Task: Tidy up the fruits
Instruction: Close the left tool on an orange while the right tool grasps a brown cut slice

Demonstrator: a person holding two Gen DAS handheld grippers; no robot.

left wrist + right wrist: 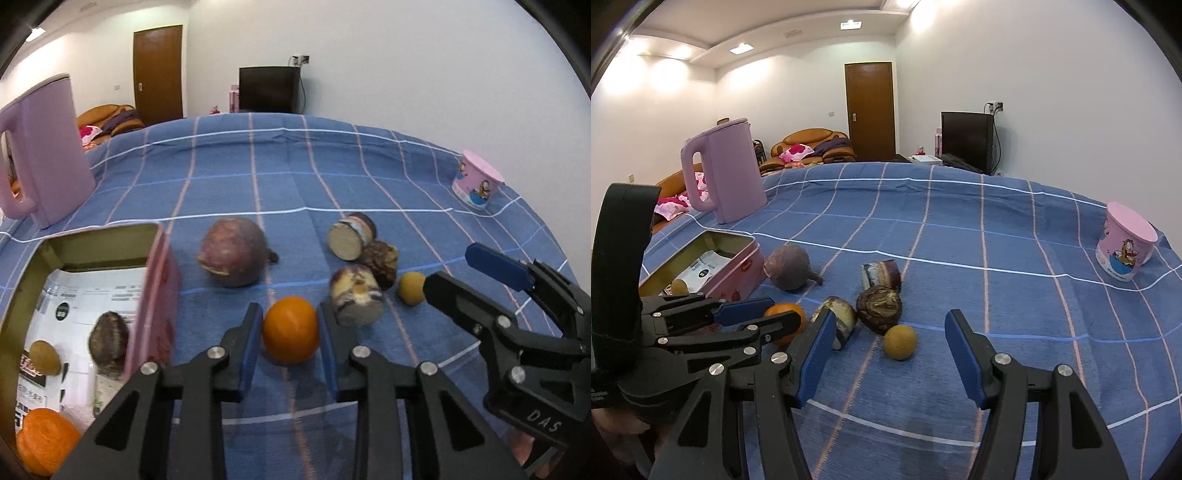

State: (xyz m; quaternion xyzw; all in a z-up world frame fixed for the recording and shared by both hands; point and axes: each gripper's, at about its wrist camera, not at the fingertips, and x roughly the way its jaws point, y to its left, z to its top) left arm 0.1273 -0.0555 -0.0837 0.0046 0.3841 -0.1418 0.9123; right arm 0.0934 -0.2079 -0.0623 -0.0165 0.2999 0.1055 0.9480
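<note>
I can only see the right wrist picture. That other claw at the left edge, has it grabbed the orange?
Observer: In the left wrist view the orange sits on the cloth between the left gripper and its blue pads, which are close on both sides. I cannot tell whether they squeeze it.
Visitor: And what is in the pink tin? I see just one small fruit.
Observer: The tin also holds a second orange and a dark brown fruit.
</note>
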